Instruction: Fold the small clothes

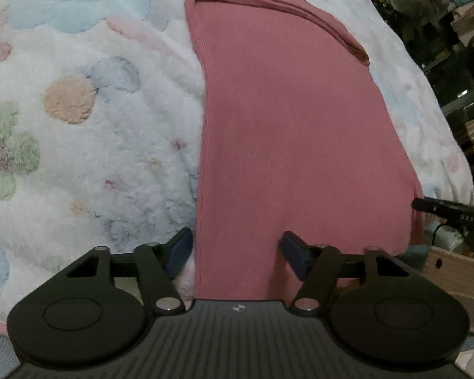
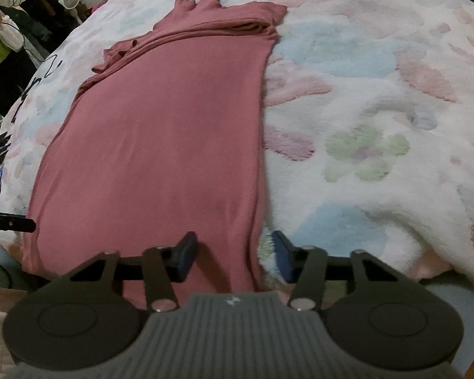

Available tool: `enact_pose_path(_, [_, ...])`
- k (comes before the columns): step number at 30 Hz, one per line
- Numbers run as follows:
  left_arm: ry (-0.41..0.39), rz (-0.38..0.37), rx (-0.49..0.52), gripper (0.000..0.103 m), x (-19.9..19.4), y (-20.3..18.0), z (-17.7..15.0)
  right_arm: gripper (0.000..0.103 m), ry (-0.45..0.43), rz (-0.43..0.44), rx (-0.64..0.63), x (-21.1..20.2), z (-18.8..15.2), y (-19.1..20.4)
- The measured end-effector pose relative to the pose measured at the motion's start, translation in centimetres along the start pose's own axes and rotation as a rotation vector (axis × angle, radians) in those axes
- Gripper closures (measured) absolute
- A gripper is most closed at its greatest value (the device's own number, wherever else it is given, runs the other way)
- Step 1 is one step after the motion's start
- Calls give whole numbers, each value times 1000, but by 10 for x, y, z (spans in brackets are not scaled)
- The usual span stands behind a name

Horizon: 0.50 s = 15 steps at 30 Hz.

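Left gripper [image 1: 235,249] sits over the near left corner of the pink ribbed garment [image 1: 287,132], jaws partly open, hem between them, pads apart from the cloth. Fluffy floral blanket [image 1: 88,132] spreads to its left. Right gripper [image 2: 233,251] straddles the garment's near right edge, likewise partly open, nothing pinched. A woven basket [image 1: 458,274] crowds the bedside.

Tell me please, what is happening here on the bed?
A person is folding a pink garment that lies lengthwise on a fluffy flowered blanket, a handheld gripper in each hand. The sides look already folded in, with bunched layers at the far end. The left gripper straddles the near left edge, the right gripper the near right edge. Both jaws stand apart with cloth between them, not yet pinched.
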State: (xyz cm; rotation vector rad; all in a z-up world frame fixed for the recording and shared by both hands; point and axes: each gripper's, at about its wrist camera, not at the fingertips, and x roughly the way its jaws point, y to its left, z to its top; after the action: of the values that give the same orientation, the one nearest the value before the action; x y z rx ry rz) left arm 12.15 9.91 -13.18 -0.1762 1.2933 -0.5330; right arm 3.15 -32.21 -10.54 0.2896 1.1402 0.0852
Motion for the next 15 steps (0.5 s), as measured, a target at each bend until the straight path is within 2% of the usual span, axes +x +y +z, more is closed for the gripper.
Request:
enact_pose_path(2, [1,5,1,47,0,0,1,70,0,-1,5,-3,-1,-4])
enact_pose_path(4, [8,-2,-14,64,0,3,1,78,0,5,3,-7,-2,-8])
enact_pose_path(7, [3,-10,-31,96,-2,7,0,91,-2,9,6,-11,-2,-14])
enact_pose_path(9, [-5,-22,-30,97,-4,5,0,94,-10,19,15,-13,-2,-17])
enact_pose_path(15, [-3,26,44,99,-15,-10,5,96,-25,4,-46,-24,5,-9])
